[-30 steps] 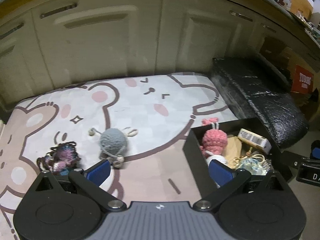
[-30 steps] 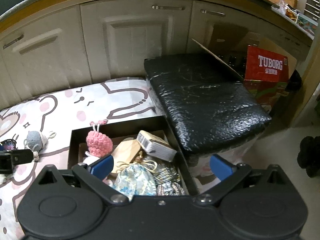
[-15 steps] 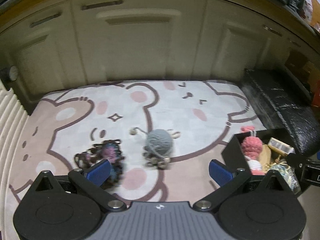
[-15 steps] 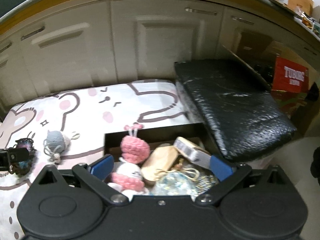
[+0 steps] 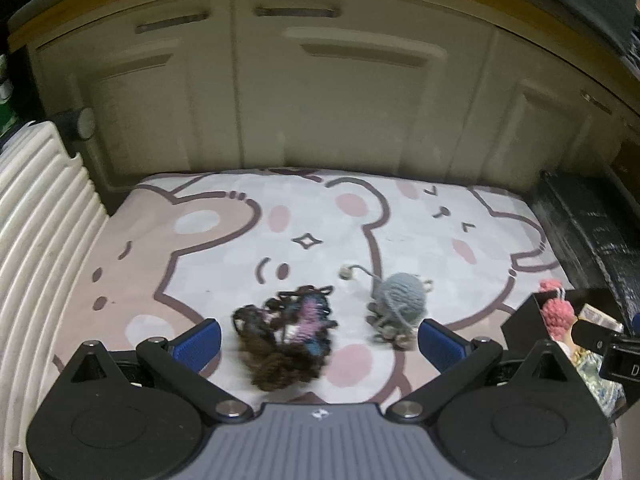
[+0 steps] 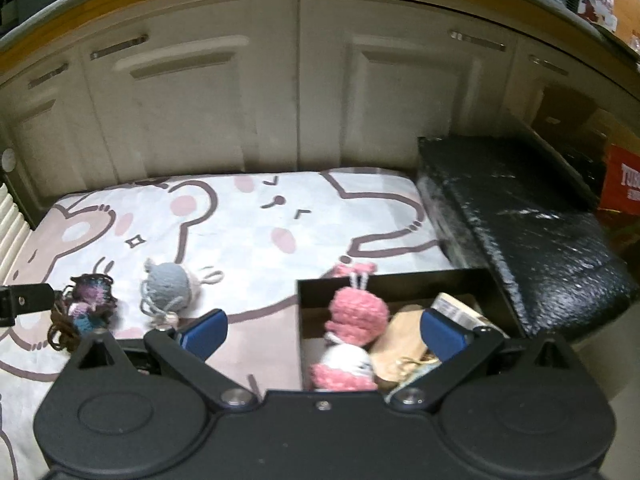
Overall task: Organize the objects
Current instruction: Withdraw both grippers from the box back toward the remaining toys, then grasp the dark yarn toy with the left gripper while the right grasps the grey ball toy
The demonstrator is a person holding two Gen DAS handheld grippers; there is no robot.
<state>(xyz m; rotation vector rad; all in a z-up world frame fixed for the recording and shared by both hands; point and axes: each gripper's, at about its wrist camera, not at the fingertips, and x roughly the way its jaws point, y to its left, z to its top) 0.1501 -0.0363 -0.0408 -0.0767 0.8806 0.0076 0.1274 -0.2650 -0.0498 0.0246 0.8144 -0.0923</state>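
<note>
The left gripper (image 5: 318, 338) – jaws spread, empty – frames the dark brown-and-purple crocheted yarn doll (image 5: 286, 338), lying nearer its left finger.

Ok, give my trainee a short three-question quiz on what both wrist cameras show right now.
1. True or false: the left claw is shut on the dark yarn toy.
2. Multiple choice: where does the grey knitted toy lie? A) in the black box B) on the bear-print mat C) on the black cushion
3. Fill in: the pink crochet toy sits inside the ____.

Key: 1 false, the claw is open, with the toy lying between its fingers' line. 2 B. 3 black box.
</note>
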